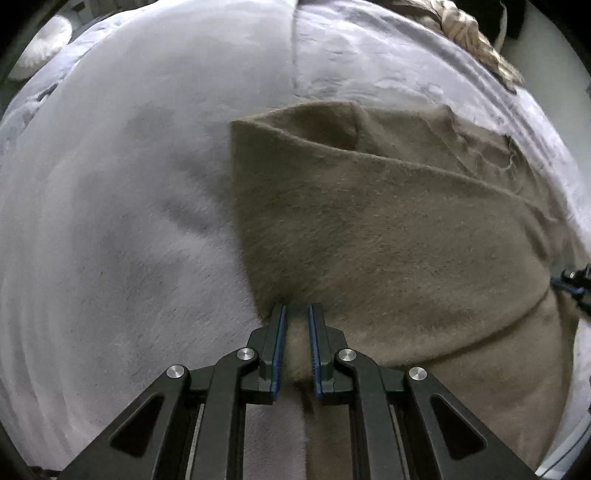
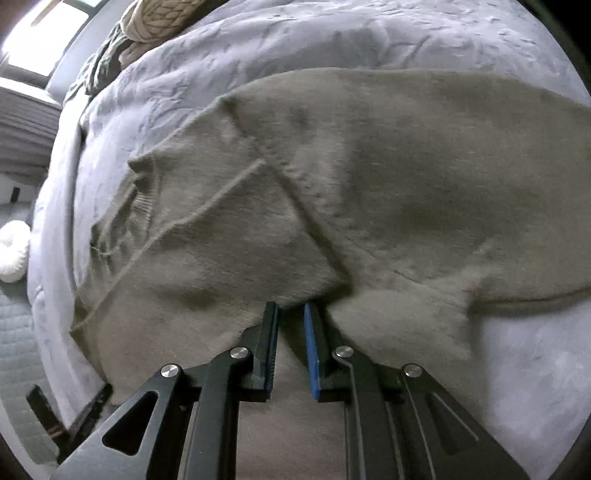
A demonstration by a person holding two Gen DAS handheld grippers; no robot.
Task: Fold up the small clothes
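A taupe-brown knitted garment [image 1: 388, 236] lies spread on a pale lilac-grey plush bedspread [image 1: 110, 221], and both hand-held grippers point down at its near edge. The left hand-held gripper [image 1: 297, 314] stands at the garment's left corner with its blue-lined jaws a narrow gap apart; cloth shows in the gap, but whether the pads press it is hard to tell. The right hand-held gripper [image 2: 291, 310] meets a bunched ridge of the same garment, jaws likewise slightly parted, the fabric gathered right at its tips. Only the left view shows the wide bare bedspread left of the garment and a folded flap along its far side; a dark bit of the other tool shows past the garment's right edge. Only the right view shows the ribbed cuff or neckline [image 2: 142, 201] on the garment's left, a cream chunky-knit throw [image 2: 159, 18] beyond the garment, a bright window and a white fluffy object [image 2: 13, 251] on the floor. The garment's right part runs out of frame there.
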